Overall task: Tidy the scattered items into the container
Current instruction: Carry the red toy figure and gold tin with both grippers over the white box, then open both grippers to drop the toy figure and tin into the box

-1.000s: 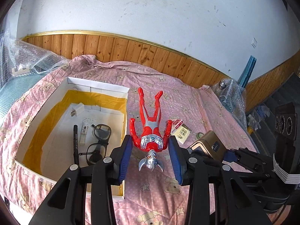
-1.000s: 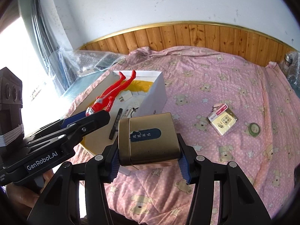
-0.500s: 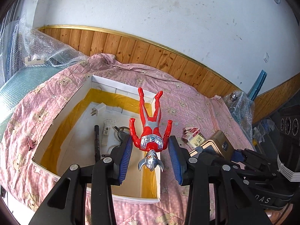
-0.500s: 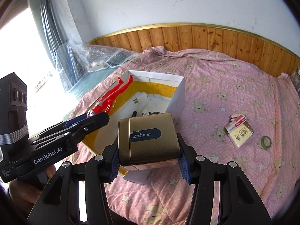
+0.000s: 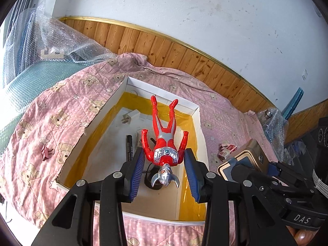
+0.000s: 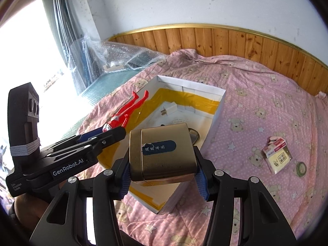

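My left gripper [image 5: 164, 162] is shut on a red and silver action figure [image 5: 164, 143], gripped at the shoulders with its legs pointing away. The figure hangs over the inside of a white box [image 5: 162, 91] lined with yellow tape. In the right wrist view the same figure [image 6: 127, 112] juts out from the left gripper [image 6: 102, 137] over the box's left wall. My right gripper [image 6: 162, 172] is shut on a gold tin [image 6: 162, 153] with a dark blue label, held above the near part of the box [image 6: 217, 110]. The tin [image 5: 246, 160] also shows right of the box.
In the box lie a black marker [image 5: 129, 145] and a white charger plug [image 5: 128, 119]. On the pink bear quilt lie a pink binder clip [image 5: 45, 152], a small card pack [image 6: 276, 155] and a tape roll [image 6: 301, 168]. Bubble wrap [image 6: 123, 55] is piled at the far left.
Both grippers have moved left toward the box with their loads. The figure now hangs over the box's inside instead of the quilt, and the tin sits over the box's near end.
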A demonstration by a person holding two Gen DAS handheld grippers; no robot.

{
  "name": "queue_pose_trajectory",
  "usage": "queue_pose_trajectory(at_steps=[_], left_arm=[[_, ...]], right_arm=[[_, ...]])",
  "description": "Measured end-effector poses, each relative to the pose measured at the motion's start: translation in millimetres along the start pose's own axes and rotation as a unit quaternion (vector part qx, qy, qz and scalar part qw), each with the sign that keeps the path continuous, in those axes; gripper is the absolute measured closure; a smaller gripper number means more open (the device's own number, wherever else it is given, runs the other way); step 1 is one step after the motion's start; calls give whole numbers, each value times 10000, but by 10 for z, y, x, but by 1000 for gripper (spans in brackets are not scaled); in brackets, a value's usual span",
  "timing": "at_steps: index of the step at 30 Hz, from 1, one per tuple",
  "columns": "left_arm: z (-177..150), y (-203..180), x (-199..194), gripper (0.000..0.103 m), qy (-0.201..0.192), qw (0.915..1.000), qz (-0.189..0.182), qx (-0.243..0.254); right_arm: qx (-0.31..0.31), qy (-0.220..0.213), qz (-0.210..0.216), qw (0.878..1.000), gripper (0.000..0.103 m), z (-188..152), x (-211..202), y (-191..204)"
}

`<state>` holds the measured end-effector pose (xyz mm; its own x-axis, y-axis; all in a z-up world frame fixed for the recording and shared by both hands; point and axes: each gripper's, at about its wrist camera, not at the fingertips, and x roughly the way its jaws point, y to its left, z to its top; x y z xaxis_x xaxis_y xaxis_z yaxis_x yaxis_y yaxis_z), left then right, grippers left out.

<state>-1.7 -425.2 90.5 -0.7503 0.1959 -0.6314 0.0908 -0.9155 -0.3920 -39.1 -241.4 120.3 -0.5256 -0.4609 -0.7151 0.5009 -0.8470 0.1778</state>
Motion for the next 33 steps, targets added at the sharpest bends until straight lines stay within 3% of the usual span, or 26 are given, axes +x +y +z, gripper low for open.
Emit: queue_pose_trajectory(at_steps=[23,33], left_arm=[[94,516,421,62,529,9977,277,-328],[81,665,612,62,770,9951,295,-550]], right_arm=[[-340,545,410,9971,47,112,647,308],[55,577,393,9975,46,163,755,127]])
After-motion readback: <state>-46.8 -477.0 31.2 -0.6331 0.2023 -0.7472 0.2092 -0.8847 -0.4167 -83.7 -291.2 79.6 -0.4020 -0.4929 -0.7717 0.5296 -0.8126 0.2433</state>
